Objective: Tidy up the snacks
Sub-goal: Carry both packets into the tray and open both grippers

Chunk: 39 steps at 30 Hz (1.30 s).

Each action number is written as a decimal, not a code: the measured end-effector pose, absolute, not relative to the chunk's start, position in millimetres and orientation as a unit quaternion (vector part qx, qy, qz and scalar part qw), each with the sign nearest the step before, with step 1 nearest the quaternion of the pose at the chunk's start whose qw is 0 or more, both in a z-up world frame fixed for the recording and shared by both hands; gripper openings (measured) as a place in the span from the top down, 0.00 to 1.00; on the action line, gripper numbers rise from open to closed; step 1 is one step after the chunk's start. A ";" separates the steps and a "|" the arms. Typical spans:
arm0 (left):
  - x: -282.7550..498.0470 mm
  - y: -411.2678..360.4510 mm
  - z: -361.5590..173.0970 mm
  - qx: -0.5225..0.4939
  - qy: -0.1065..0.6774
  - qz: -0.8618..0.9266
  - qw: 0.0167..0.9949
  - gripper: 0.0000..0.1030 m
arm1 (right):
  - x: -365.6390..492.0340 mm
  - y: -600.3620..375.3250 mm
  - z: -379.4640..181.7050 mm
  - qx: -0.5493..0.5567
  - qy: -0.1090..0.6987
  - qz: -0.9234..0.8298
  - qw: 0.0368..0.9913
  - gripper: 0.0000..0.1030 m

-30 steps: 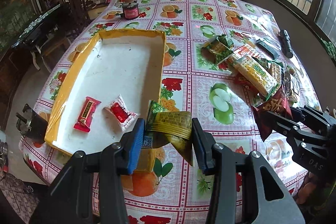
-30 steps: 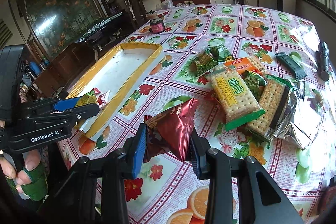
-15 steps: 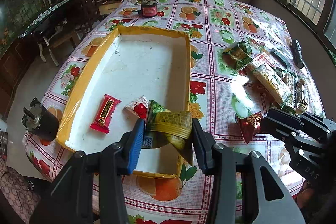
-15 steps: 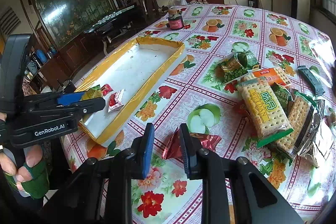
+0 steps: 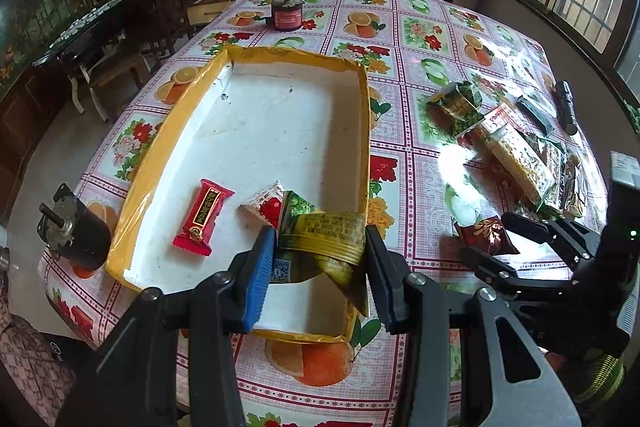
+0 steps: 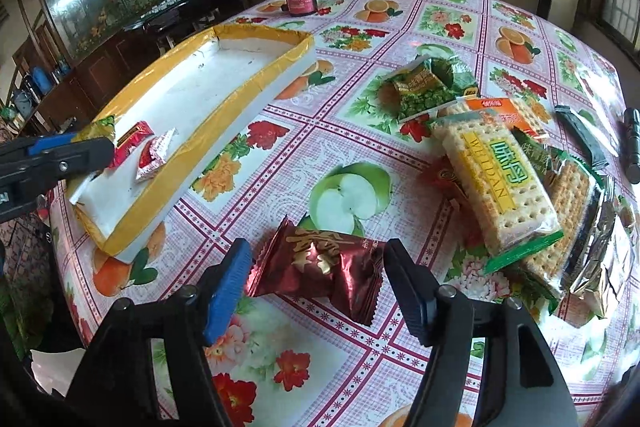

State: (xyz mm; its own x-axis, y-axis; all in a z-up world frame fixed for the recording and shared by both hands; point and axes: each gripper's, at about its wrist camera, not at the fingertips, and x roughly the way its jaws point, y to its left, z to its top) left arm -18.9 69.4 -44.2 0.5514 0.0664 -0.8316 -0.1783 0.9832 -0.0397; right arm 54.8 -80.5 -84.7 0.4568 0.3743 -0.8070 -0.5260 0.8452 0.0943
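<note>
Yellow-rimmed tray has two snacks so far. Your left gripper clamps green-gold packet above it; right gripper gapes around maroon packet. Cracker pile still waiting.

A fruit-patterned surface carries a yellow-rimmed tray, a jar, a dark red candy and cracker packets.

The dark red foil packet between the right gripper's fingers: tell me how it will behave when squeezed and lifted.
The dark red foil packet looks puffy and crinkled, so it will probably crumple rather than stay stiff. Its glossy wrapper may be slippery against the right gripper, whose jaws stand open around it. It seems small and likely light, so a nudge could slide it across the tablecloth.
</note>
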 end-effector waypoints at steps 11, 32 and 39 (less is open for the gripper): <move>-17.1 71.3 -43.8 -0.062 0.469 0.070 0.878 0.56 | 49.1 -84.1 -70.6 -0.062 0.432 0.293 0.851 0.63; -20.3 106.0 -43.9 -0.077 0.462 0.100 0.878 0.56 | 50.3 -46.4 -35.8 -0.036 0.390 0.357 0.848 0.63; -13.7 124.8 -47.6 -0.081 0.465 0.115 0.874 0.56 | 72.8 -6.9 -25.9 -0.014 0.380 0.397 0.836 0.63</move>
State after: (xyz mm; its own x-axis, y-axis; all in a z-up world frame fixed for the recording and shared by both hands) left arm -13.7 124.8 -47.6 0.5416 0.1248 -0.8313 -0.2757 0.9606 -0.0354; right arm 72.8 -6.9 -25.9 0.3970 0.6524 -0.6456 -0.6740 0.6847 0.2774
